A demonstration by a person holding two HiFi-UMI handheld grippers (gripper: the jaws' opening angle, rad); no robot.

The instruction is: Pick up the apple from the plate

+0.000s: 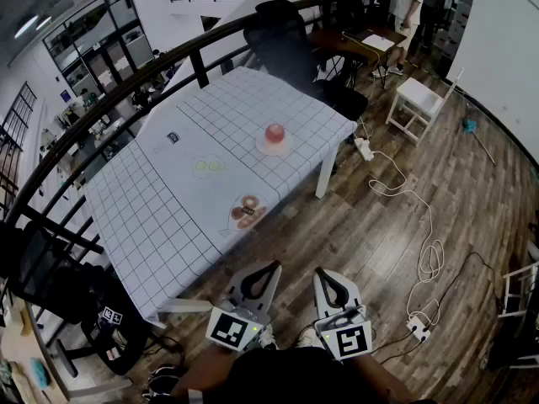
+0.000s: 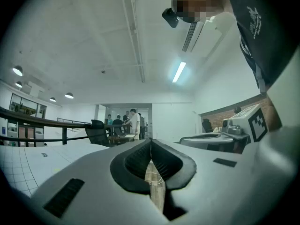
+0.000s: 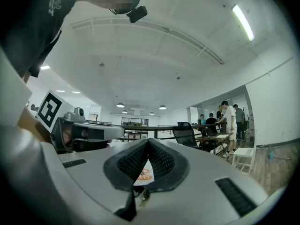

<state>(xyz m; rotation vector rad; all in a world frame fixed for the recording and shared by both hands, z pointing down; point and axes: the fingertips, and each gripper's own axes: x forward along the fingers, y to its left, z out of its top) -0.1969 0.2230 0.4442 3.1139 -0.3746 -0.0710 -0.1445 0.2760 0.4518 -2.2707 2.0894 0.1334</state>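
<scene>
A black railing (image 1: 152, 67) is seen along the far left side of the counter (image 1: 152, 217), which is covered with a checked cloth. A pale green dish (image 1: 207, 167) is set near the counter's middle. To its right, close to the near edge, a second plate (image 1: 233, 217) is laid with brown baked pieces (image 1: 248, 202). Further right, towards the counter's right-hand edge, the apple (image 1: 274, 131) is seen sitting on its plate (image 1: 263, 148), with bare cloth on every side of it.

The left gripper (image 1: 271, 267) is held low over the wooden floor (image 1: 379, 251), just off the counter's near edge; its jaws are pressed together with nothing between them. The right gripper (image 1: 320, 272) is held just beside it, likewise closed and empty. Both are well apart from the apple.

To the right, open floor is crossed by a white cable (image 1: 425, 251), and a white stool (image 1: 418, 99) is placed beyond the counter's right corner.
</scene>
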